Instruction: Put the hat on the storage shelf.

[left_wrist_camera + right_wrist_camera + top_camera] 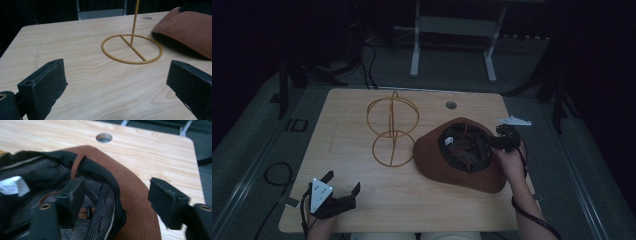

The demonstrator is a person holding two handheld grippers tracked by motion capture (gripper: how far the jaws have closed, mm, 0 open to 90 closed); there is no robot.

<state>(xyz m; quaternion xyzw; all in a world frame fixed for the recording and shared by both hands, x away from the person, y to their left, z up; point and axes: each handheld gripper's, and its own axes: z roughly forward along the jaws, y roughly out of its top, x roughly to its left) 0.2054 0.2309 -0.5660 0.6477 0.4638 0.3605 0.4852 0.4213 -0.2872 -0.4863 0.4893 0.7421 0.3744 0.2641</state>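
— Over on the right side of the counter (362, 200), what is the hat (437, 160) doing?

— It is lying upside down, crown on the wood, with the dark mesh lining (100, 192) and a white label (12, 185) facing up. The right tongs (116, 200) are straddling its rim — one jaw is sitting inside the crown, the other is hanging outside over the brown brim, and they are spread, not yet pinching anything.

— And the other hand?

— The left tongs (343, 181) are resting low near the front left corner, spread wide and holding nothing. They are pointing toward the yellow wire stand (392, 131), which is standing upright just beside the hat; its round base (131, 49) is lying flat, and the brim is sitting close to it. I cannot tell whether they are touching.

— So which step is this?

— I am judging it as the grab on the hat, probably for setting it on the stand. The next move is calling for the right jaws to close on the rim, catching both the brim and the inner band, then a lift and a flip so the crown is facing up. The soft brim may be sagging — the free left tongs could be steadying the stand.
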